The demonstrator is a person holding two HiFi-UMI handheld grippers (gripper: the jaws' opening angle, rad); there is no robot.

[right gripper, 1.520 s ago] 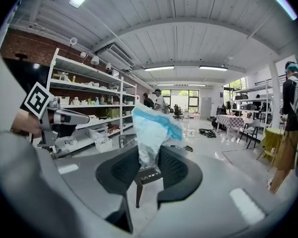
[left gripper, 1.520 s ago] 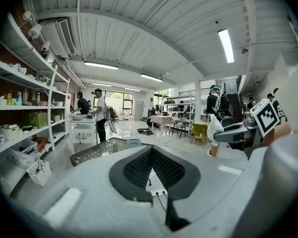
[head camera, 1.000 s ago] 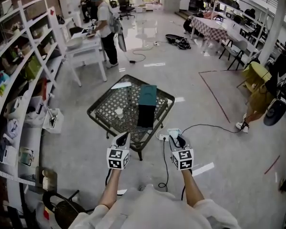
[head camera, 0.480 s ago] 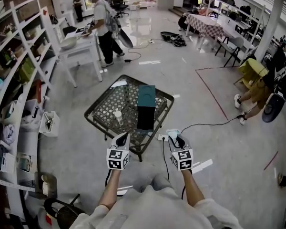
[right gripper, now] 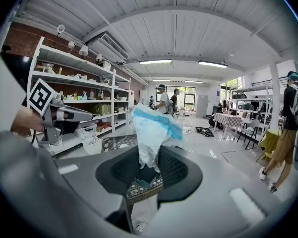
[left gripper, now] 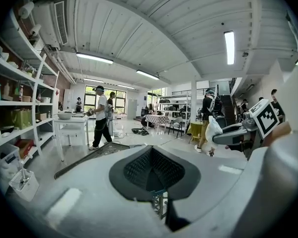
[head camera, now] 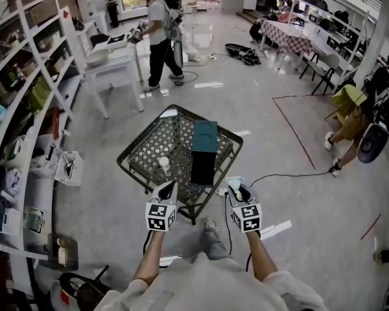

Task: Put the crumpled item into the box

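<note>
A crumpled white and blue wrapper [right gripper: 152, 131] sticks up from my right gripper [right gripper: 149, 166], which is shut on it. In the head view that gripper [head camera: 236, 188] hovers over the floor just off the near right corner of a black mesh table [head camera: 157, 141]. On the table stands a tall dark box [head camera: 203, 163] with a teal flap, its open top facing me. A small white cup [head camera: 163, 166] stands to its left. My left gripper [head camera: 166, 188] hangs at the table's near edge, shut and empty; its dark pads [left gripper: 139, 166] meet at the tip.
White shelving [head camera: 26, 109] lines the left side. A white work table [head camera: 113, 60] with a person [head camera: 161, 37] beside it stands behind. A black cable [head camera: 279, 173] and power strip run across the floor at right. Another person [head camera: 360, 118] and chairs are at the far right.
The mesh table and box have drawn slightly nearer to both grippers. The person in the background has walked to the right. My right gripper still holds the wrapper.
</note>
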